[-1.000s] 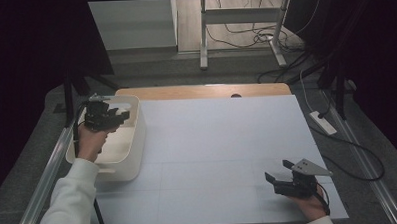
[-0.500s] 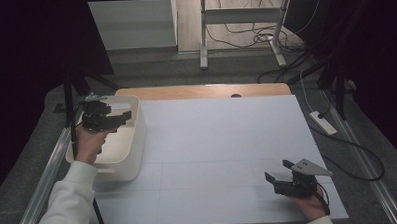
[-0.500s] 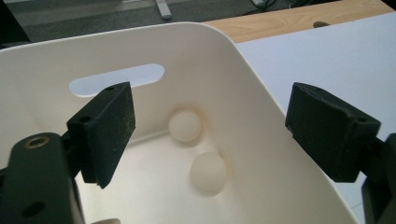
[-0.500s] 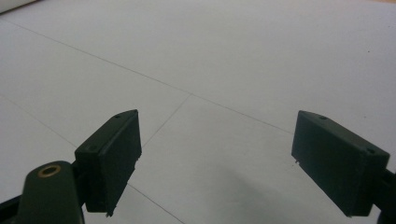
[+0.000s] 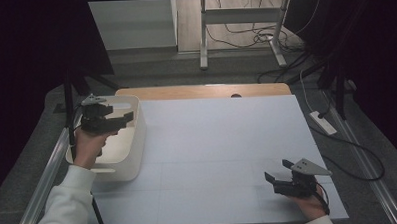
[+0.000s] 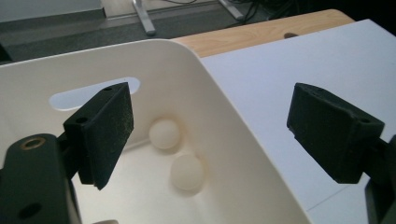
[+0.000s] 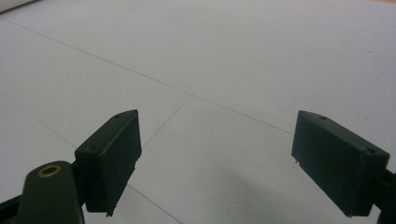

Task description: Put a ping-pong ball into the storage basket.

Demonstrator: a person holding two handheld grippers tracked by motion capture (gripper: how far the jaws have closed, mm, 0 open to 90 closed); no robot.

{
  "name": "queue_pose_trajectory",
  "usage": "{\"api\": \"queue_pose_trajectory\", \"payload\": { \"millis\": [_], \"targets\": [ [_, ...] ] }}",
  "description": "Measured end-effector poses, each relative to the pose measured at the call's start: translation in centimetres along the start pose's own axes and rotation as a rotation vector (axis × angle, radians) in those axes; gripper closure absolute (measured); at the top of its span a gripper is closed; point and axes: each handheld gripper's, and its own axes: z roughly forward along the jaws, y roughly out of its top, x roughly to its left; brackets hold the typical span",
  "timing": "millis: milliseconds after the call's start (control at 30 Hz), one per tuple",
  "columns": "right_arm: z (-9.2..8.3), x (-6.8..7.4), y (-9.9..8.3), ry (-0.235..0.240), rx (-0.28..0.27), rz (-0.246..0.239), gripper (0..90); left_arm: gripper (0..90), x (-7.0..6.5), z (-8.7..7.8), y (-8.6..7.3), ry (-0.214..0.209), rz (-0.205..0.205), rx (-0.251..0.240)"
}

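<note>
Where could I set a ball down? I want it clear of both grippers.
The white sheet is bare between the bin and the right gripper, and back to the wooden edge. It is crowded inside the bin, where two balls lie under the left gripper.

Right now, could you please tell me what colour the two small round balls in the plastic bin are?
Cream-white, like the bin; the balls show best in the left gripper view.

Tons of open table (image 5: 222,141) to move across; only the white bin (image 5: 132,144) at the left edge blocks anything.
</note>
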Motion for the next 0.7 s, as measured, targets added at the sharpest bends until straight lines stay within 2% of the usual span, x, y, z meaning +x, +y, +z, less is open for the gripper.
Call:
{"api": "queue_pose_trajectory", "payload": {
  "millis": [233,300,700],
  "targets": [
    [0.1,0.0,0.0,0.003,0.001,0.001,15.8,15.6,-1.1,-1.0,0.0,-0.035,0.018,-0.032],
    [0.2,0.0,0.0,0.002,0.003,-0.001,15.8,15.6,-1.7,-1.2,0.1,-0.058,0.027,-0.039],
    [0.1,0.0,0.1,0.005,0.002,-0.003,15.8,15.5,-4.2,-1.0,0.1,-0.152,0.052,-0.056]
  ]
}}
